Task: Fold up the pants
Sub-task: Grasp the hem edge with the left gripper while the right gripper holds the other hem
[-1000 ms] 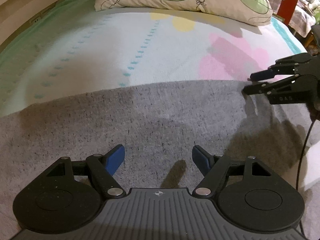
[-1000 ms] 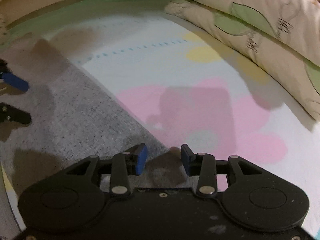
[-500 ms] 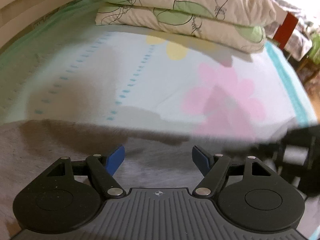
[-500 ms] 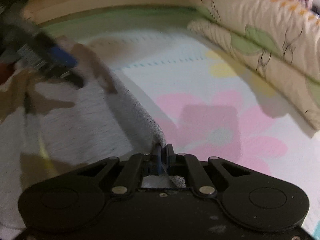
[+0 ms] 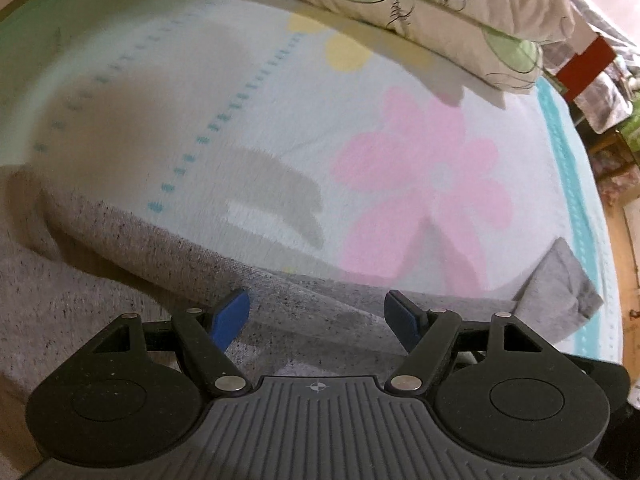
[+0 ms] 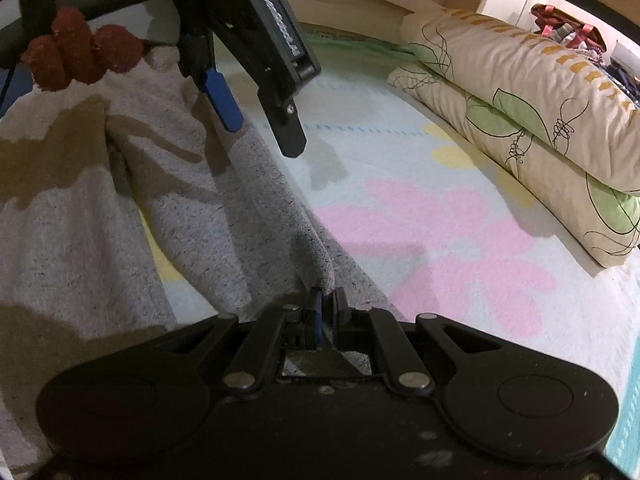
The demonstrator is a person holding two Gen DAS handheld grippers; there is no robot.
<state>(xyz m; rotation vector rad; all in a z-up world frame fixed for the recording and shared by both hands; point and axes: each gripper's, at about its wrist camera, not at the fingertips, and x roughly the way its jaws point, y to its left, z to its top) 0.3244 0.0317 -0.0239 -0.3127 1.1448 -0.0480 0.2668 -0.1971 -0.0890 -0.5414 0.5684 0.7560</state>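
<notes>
Bed sheet (image 5: pixel 400 128), pale with pink flower print, carries everything. Two pillows (image 6: pixel 532 120) stacked at head edge. Grey pants (image 6: pixel 208 208) spread over near side of sheet, one edge lifted. Right gripper (image 6: pixel 325 312) pinched tight on that pants edge. Left gripper (image 5: pixel 316 312) spread wide above pants, gripping nothing.
</notes>
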